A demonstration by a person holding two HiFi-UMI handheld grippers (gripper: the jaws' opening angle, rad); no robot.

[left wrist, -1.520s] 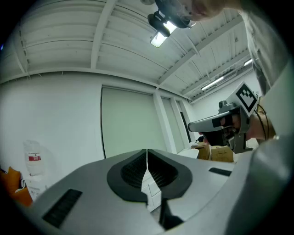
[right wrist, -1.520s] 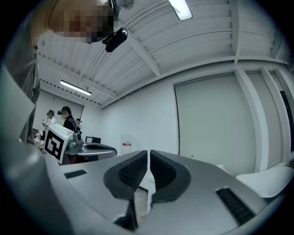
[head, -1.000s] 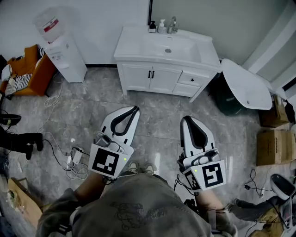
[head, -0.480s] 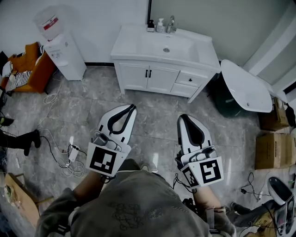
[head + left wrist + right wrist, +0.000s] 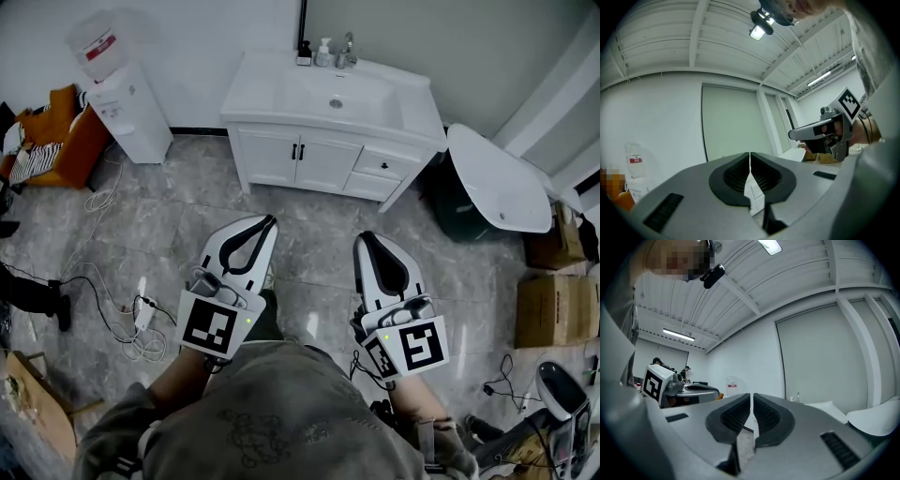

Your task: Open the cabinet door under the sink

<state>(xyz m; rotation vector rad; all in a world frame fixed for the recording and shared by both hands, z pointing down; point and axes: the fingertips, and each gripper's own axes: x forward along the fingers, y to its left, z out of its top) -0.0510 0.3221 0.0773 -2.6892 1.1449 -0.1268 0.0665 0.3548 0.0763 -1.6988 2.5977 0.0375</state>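
The white vanity (image 5: pixel 281 173) stands against the far wall with its sink (image 5: pixel 337 94) on top. Its two cabinet doors (image 5: pixel 323 161) are closed and meet at a pair of black handles (image 5: pixel 298 150). Both grippers are held level over the floor, well short of the vanity. My left gripper (image 5: pixel 265 221) is shut with nothing in it, and in the left gripper view its pads (image 5: pixel 750 161) meet on a line. My right gripper (image 5: pixel 364 238) is shut and empty too, with only a thin slit between its pads (image 5: pixel 752 399).
A water dispenser (image 5: pixel 117 94) stands left of the vanity, with an orange seat (image 5: pixel 61 141) beyond it. Cables and a power strip (image 5: pixel 141 319) lie on the floor at left. A white oval tub (image 5: pixel 497 178) and cardboard boxes (image 5: pixel 548 300) are at right. Bottles (image 5: pixel 323 52) stand by the tap.
The person has stepped a little toward the vanity, one leg now showing between the grippers. Both grippers have been carried forward slightly and stay shut.
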